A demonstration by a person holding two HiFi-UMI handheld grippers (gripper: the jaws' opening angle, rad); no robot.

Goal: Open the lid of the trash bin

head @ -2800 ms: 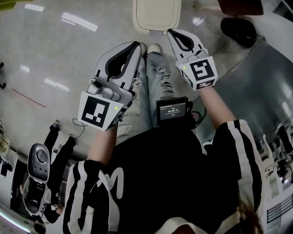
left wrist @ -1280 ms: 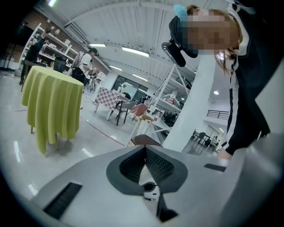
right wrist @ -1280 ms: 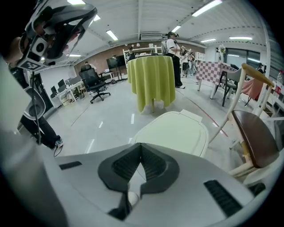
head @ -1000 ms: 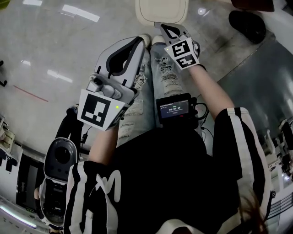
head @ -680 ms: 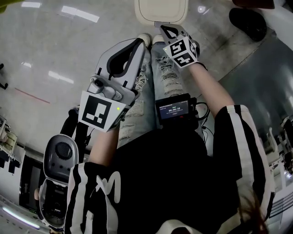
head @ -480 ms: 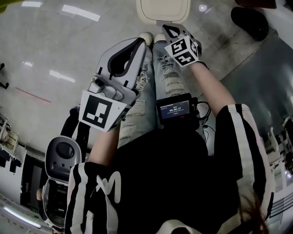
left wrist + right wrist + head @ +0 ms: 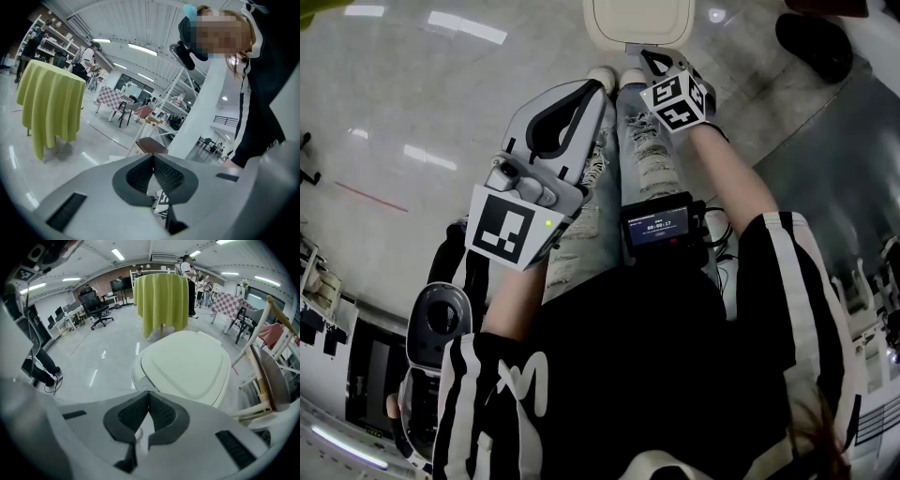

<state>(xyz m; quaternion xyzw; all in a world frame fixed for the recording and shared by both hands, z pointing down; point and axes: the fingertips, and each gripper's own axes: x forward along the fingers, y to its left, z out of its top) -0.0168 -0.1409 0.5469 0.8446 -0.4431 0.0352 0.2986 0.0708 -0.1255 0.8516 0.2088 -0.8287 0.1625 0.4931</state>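
Floor [image 7: 412,122]: pale, glossy, ceiling lights mirrored in it.

Bin [image 7: 637,21]: top centre of head view, just past your shoes. Cream plastic, smooth, matte-ish sheen. Lid [image 7: 187,364] is a rounded rectangle w/ a shallow raised panel and soft corners. It sits flat on the body w/ no gap showing, so it's not opened yet.

Change: over the last few s you've brought the R gripper [image 7: 650,56] fwd and inward, from beside your thigh up to the bin's near edge. Its tips are now just at the front lip; can't tell if they touch. In the right gripper view the lid fills the middle, straight ahead and slightly below the jaws. Judgement: approach is about done. Next you need the tips under or against the front edge to lever up. The smooth plastic may slip, so go slow.

L gripper [image 7: 598,86]: approx where it was, over your left leg, well short of the bin. Its view looks off into the room, so it's not in play.

Shells: lt grey hard plastic, smooth. Marker cube [image 7: 678,98] is b/w, sharp-edged.

Jaws: R fully together, tips meeting, nothing between. L likewise closed on nothing.

Pads [image 7: 161,413]: dark, fine ribbed mesh, rubbery look, curving to a point.
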